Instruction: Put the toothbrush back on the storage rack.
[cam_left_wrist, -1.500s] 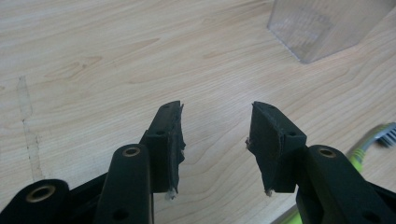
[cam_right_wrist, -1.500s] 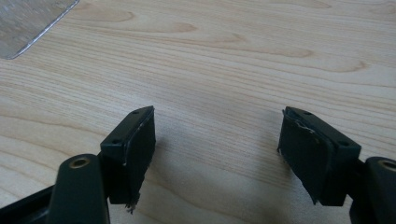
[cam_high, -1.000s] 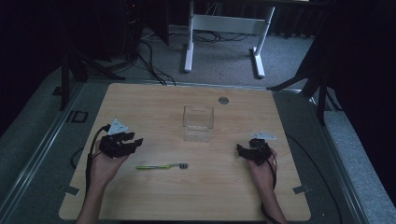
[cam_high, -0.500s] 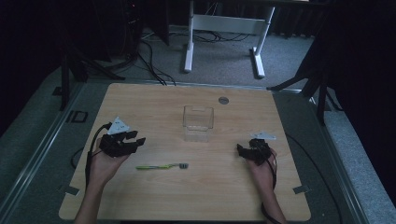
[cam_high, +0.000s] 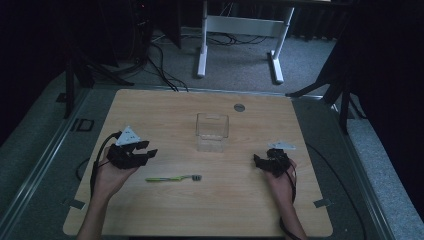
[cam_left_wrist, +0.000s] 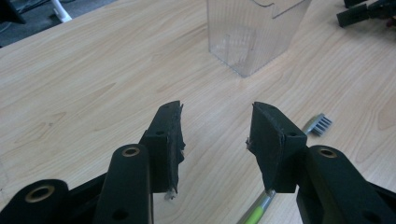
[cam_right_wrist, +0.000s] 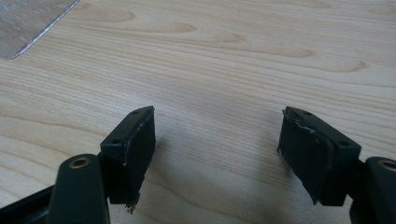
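A clear plastic box (cam_high: 212, 132) stands upright at the middle of the wooden table (cam_high: 200, 210); the left gripper view has it ahead as the clear box (cam_left_wrist: 252, 32). A green toothbrush (cam_high: 172, 178) with a grey head lies flat near the front, and its head and handle (cam_left_wrist: 317, 125) pass under the right jaw in the left gripper view. My left gripper (cam_high: 148, 149) is open, up and to the left of the toothbrush, with nothing between its jaws (cam_left_wrist: 215, 140). My right gripper (cam_high: 258, 161) is open over bare wood (cam_right_wrist: 217, 140) at the right.
A round grey cap (cam_high: 239, 107) is set into the table near its far edge. A corner of the clear box (cam_right_wrist: 28, 23) lies at the upper left of the right gripper view. White desk legs (cam_high: 202, 45) and cables stand on the floor beyond the table.
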